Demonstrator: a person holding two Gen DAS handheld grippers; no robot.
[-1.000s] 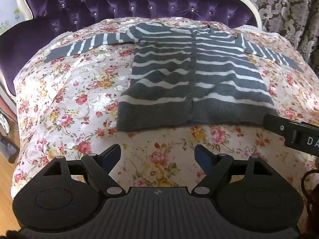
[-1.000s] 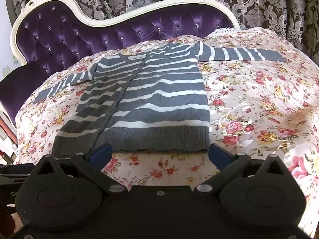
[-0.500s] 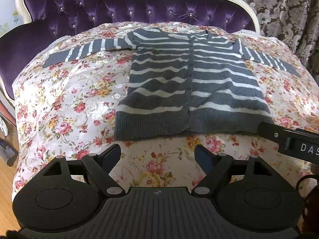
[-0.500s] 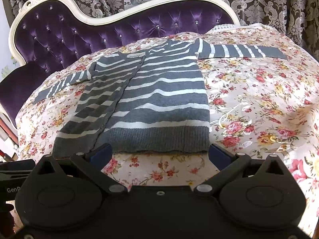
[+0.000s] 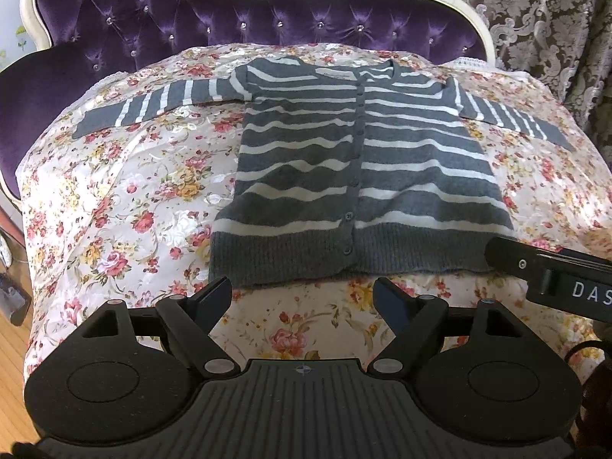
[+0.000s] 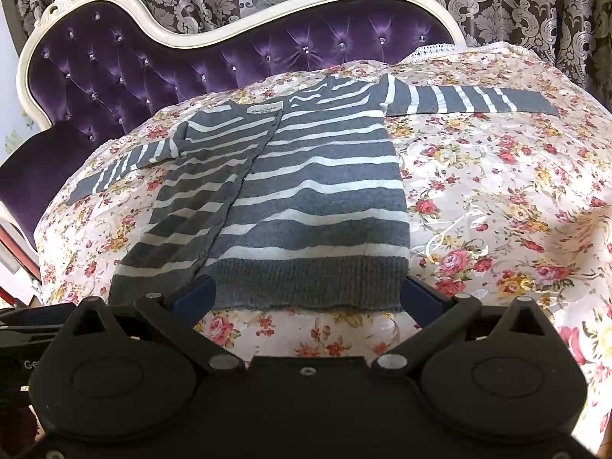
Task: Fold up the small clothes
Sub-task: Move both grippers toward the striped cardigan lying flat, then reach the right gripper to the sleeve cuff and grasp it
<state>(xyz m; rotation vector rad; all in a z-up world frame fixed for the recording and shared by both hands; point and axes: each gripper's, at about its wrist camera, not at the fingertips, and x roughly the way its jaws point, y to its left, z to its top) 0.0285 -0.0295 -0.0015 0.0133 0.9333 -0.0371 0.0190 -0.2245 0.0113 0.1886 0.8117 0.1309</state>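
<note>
Striped cardigan (image 5: 359, 176) flat on floral bedspread (image 5: 126, 199), sleeves spread, unfolded. Left claw (image 5: 302, 294), right claw (image 6: 306, 294) both apart, empty, near hem. Best pinching hem corners squarely, lifting evenly.

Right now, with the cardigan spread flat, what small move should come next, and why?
Probably ease both open tongs forward to the hem: the cardigan lies flat and unfolded, the left tongs and right tongs sit just short of its lower edge, holding nothing.
</note>
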